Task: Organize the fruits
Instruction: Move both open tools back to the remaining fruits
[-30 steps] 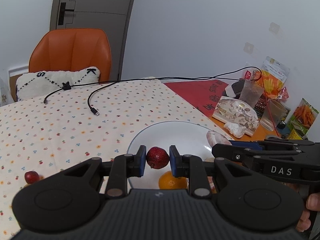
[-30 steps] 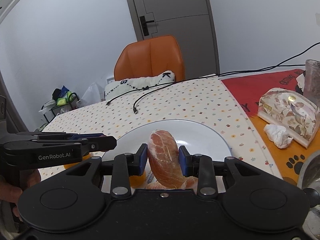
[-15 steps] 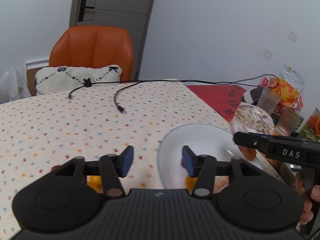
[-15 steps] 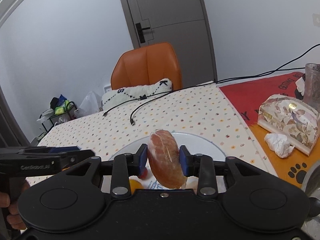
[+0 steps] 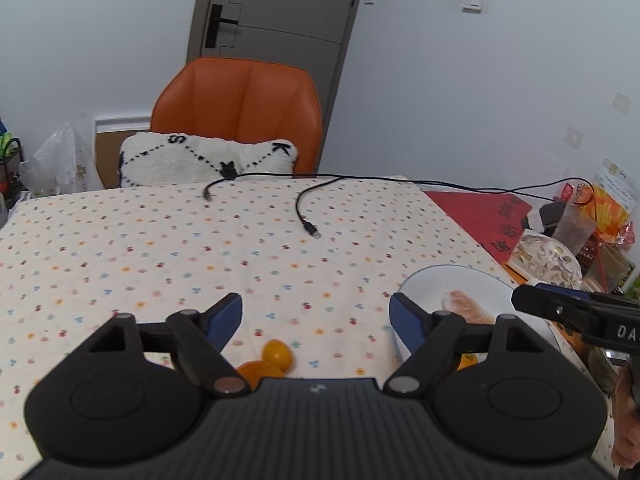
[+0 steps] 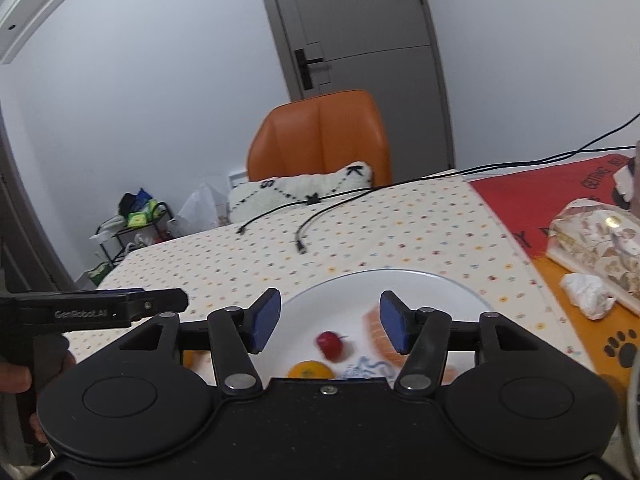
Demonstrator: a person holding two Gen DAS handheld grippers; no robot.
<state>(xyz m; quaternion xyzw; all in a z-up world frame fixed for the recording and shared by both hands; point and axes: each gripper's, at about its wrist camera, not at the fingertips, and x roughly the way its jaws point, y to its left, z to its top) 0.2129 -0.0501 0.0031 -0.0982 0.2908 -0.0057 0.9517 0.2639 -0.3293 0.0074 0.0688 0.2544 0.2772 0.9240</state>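
Tabletop [image 5: 160, 248] under a dotted cloth, filling the lower half of both views, red mat [image 6: 560, 196] at its right end. Orange chair [image 5: 240, 112] with a white cushion [image 5: 208, 160] at the far edge; two black cables [image 5: 304, 216] trailing across the cloth, plugs pointing toward the cameras.

White plate [image 6: 440, 292] near the right part of the cloth, just ahead of the right gripper [image 6: 328, 320]. On the plate: a long pink-orange piece [image 6: 378, 336], wrapped or sliced, cannot tell which, lying with its long axis running from the plate's middle toward the near right rim, partly hidden behind the right blue pad. Just left of it, a small red fruit [image 6: 330, 345], stem pointing right, slightly blurred. Near rim: an orange [image 6: 310, 370], half hidden by the gripper body.

Off the plate, on the cloth to its left: two small orange fruits [image 5: 276, 354] touching each other, close under the left gripper [image 5: 316, 314].

Right jaws spread wide, empty, hanging above the plate, touching nothing. Left jaws spread wider, empty, above the cloth, right pad over the plate's left rim.

Floral box [image 6: 592, 236] and crumpled tissue [image 6: 588, 294] on the mat, right of the plate.
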